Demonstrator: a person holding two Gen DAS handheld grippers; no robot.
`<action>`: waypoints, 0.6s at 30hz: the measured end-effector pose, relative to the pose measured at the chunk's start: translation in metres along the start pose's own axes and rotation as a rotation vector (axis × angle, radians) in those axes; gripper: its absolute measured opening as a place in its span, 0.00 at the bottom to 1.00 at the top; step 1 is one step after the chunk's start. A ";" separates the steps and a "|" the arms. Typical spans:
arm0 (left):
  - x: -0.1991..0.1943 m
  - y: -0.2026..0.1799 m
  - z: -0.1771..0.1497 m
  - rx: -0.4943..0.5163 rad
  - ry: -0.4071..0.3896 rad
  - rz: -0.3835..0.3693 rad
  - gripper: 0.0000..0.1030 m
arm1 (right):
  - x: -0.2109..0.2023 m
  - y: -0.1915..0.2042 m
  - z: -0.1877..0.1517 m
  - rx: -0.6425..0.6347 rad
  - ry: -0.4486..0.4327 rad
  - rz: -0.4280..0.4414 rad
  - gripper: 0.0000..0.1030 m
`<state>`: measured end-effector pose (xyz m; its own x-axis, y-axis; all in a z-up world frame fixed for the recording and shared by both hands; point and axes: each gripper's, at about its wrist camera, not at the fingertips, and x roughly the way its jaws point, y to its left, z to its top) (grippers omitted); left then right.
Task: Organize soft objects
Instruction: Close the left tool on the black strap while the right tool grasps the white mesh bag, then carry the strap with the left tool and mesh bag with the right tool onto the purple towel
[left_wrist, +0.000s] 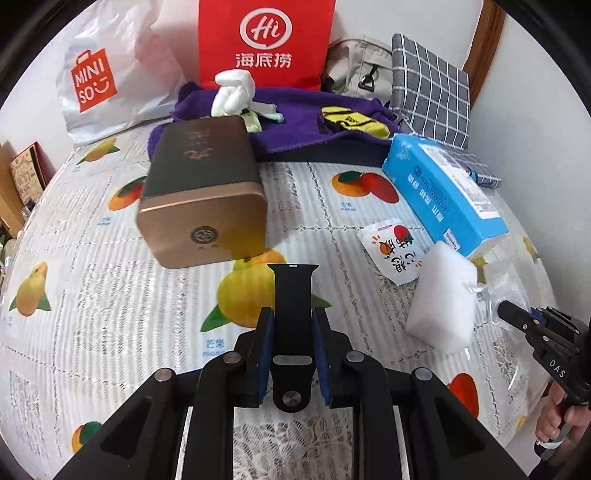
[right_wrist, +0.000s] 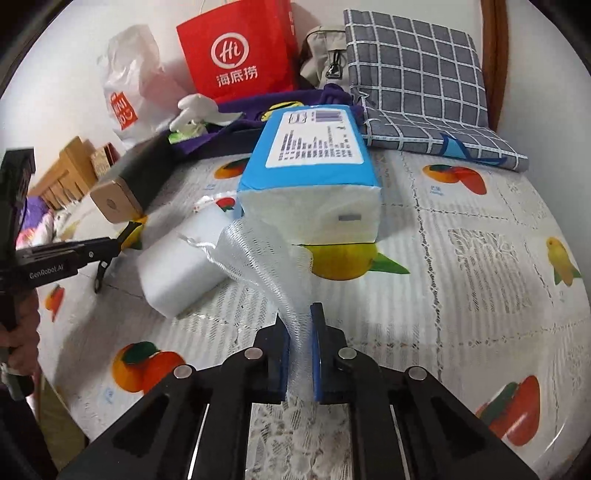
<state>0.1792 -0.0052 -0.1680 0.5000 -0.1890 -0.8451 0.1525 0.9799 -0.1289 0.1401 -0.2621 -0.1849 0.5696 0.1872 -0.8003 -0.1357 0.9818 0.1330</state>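
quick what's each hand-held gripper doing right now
Left hand-held gripper: closed on a black rubber watch strap.
Right hand-held gripper: closed on a white mesh net.

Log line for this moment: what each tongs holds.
left tongs: shut on black strap | right tongs: shut on white mesh | table: sponge, tissue pack

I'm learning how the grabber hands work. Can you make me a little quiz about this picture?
1. What does the left gripper hold?
2. True or false: the right gripper is shut on the white mesh net.
3. Which bag stands behind the purple towel? A green, B red, C black.

Key: 1. A black watch strap. 2. True. 3. B, the red paper bag.
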 end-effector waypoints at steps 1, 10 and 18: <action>-0.003 0.001 0.000 -0.003 -0.004 -0.001 0.19 | -0.004 0.001 0.000 -0.005 -0.010 -0.002 0.09; -0.035 -0.004 0.006 0.001 -0.061 -0.011 0.19 | -0.046 0.011 0.015 -0.019 -0.099 0.007 0.09; -0.059 -0.008 0.026 0.004 -0.114 -0.005 0.19 | -0.070 0.017 0.041 -0.028 -0.157 0.008 0.09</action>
<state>0.1705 -0.0037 -0.1033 0.5929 -0.2005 -0.7799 0.1587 0.9786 -0.1309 0.1313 -0.2573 -0.1022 0.6876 0.2002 -0.6980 -0.1624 0.9793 0.1210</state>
